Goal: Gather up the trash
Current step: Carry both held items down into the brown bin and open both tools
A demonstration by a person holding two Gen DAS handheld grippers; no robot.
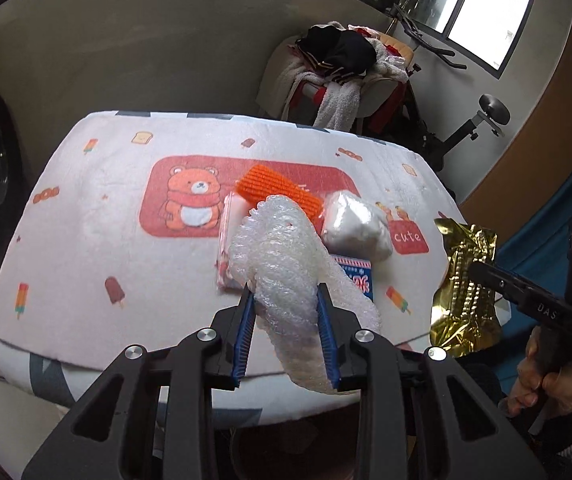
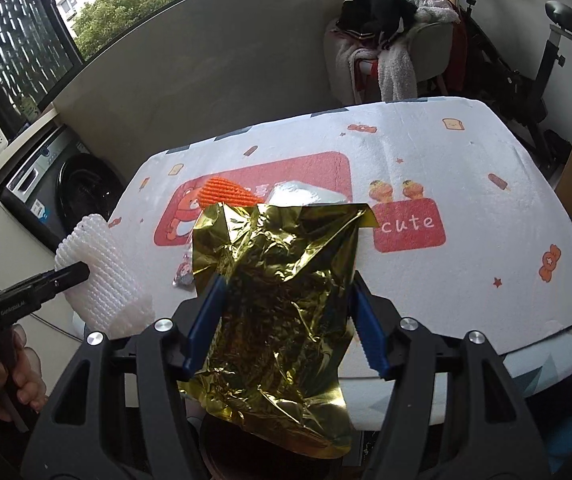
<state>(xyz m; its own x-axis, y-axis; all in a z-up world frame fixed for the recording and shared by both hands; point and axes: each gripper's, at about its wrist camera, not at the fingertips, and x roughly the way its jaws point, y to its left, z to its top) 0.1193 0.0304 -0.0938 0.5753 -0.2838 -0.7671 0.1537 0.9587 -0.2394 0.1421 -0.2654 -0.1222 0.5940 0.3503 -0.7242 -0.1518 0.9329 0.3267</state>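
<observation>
Two pieces of trash are off the table, one in each of your grippers. Your left gripper (image 1: 286,312) is clamped on a roll of white foam netting (image 1: 281,264), a soft, ribbed, translucent mesh that bulges above the blue pads and droops below them, held above the near edge of the table (image 1: 65,240). Beyond it on the bear-print cloth lie a clear zip bag (image 1: 227,236) with a red edge, an orange ribbed scrap (image 1: 281,192), a blue printed packet (image 1: 358,280) half hidden by the netting, and a crumpled white wrapper (image 1: 356,226) to the right of them. Your right gripper (image 2: 286,312) grips a crinkled gold foil bag (image 2: 277,280), shiny and creased, its top edge flaring above the pads and its bottom hanging past the near edge of the table. The jaws there stand fairly wide, pressed against the bag's sides.
</observation>
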